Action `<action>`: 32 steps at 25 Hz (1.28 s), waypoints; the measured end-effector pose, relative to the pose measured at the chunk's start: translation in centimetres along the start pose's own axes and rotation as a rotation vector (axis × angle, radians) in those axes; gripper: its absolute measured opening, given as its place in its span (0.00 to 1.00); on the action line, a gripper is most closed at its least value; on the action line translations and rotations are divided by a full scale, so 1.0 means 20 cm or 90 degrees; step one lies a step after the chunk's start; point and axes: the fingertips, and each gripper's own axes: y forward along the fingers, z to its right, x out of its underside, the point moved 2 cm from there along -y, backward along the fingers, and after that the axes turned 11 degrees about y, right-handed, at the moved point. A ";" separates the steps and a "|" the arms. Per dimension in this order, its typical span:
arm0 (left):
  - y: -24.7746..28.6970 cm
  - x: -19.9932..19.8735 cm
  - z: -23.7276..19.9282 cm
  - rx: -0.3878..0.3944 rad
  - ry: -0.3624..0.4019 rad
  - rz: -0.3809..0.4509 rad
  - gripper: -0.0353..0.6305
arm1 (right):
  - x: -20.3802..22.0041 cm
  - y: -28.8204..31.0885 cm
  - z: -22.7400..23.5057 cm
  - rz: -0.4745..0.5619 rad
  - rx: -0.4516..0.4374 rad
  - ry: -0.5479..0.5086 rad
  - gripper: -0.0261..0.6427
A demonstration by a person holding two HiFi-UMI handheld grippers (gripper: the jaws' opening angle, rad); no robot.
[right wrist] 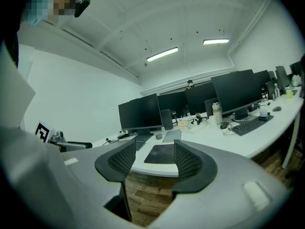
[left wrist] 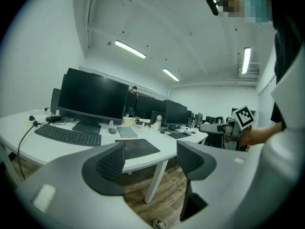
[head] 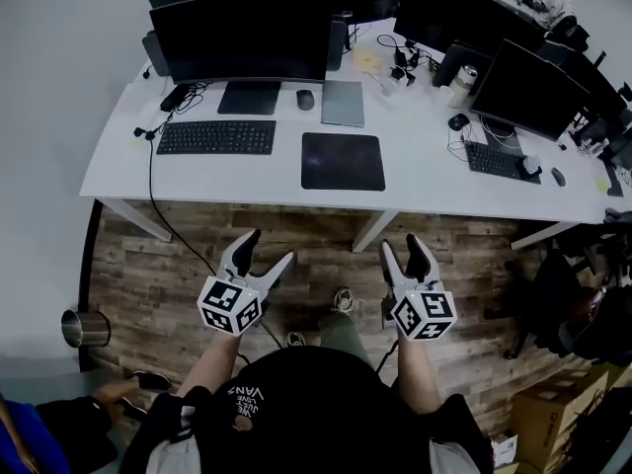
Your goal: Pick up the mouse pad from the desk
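Observation:
The dark rectangular mouse pad lies flat on the white desk, near its front edge, right of the keyboard. In the left gripper view the mouse pad shows just beyond the jaws, in the right gripper view the mouse pad shows between them. My left gripper hangs open over the wooden floor, short of the desk. My right gripper is beside it, also open. Both hold nothing.
On the desk stand a large monitor, a black keyboard, a mouse and a grey notebook. A second workstation sits to the right. Desk legs and cables hang below. Boxes lie at the lower right.

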 end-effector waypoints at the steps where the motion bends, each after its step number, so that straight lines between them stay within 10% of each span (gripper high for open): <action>1: 0.03 0.00 -0.01 -0.005 -0.002 -0.002 0.53 | -0.01 0.03 0.02 -0.001 -0.002 0.000 0.40; 32: 0.86 0.27 -0.18 -0.144 -0.110 -0.140 0.53 | -0.21 1.02 0.69 -0.133 -0.116 -0.068 0.40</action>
